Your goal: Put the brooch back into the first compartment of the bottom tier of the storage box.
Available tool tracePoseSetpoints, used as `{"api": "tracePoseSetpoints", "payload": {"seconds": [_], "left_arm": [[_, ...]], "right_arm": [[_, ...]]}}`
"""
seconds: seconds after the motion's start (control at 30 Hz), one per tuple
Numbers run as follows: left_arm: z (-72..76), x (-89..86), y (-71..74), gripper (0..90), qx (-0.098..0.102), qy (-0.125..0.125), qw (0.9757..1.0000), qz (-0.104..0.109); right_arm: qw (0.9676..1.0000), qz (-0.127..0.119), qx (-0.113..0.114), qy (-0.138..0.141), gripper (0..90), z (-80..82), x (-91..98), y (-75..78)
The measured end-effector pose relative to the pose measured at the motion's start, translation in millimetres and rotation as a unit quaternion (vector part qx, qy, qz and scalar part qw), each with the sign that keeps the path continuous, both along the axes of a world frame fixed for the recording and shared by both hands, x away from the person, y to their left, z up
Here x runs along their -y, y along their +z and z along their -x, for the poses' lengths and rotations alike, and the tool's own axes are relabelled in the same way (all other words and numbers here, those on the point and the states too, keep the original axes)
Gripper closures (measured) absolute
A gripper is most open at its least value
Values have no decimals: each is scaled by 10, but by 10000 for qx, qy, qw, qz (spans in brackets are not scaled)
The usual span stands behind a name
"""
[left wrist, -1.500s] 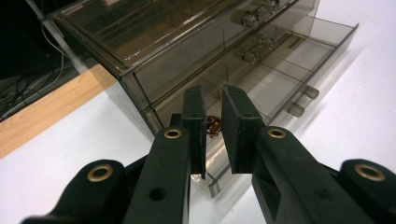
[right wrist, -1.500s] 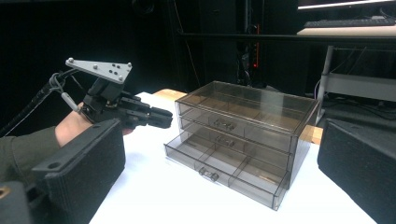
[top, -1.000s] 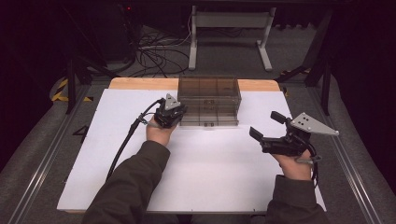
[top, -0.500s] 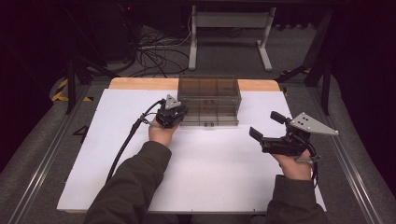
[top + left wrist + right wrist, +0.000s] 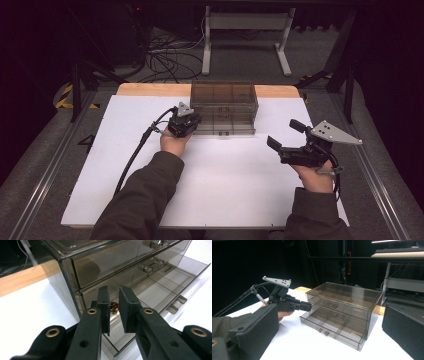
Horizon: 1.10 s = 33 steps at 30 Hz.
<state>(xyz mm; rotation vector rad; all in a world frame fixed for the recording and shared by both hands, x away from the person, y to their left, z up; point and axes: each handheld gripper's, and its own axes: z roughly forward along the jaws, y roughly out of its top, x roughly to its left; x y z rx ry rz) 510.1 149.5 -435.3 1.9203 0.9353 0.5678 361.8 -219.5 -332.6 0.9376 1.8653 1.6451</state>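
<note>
A smoky clear chest of drawers stands at the back middle of the white board. Its bottom drawer is pulled out, with divided compartments. My left gripper is at the chest's left front corner, over the left end of that drawer. Its jaws stand almost together in the left gripper view, shut on a small brown object pinched between the pads. My right gripper hovers to the right of the chest, wide open with nothing between its pads.
A strip of bare wooden tabletop runs behind the board. Beyond it are a white stand's legs and loose cables on the floor. Metal rails flank the table.
</note>
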Motion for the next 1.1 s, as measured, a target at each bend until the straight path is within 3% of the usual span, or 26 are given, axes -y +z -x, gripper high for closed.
{"api": "tracePoseSetpoints", "payload": {"seconds": [0.9, 1.1], "left_arm": [[-20, 23, -99, 779, -245, -67, 9997, 0], [-18, 20, -102, 773, -220, -72, 9997, -28]], "right_arm": [[10000, 16, -26, 0, 15, -11, 3, -11], [10000, 30, -44, 6, 15, -18, -4, -18]]}}
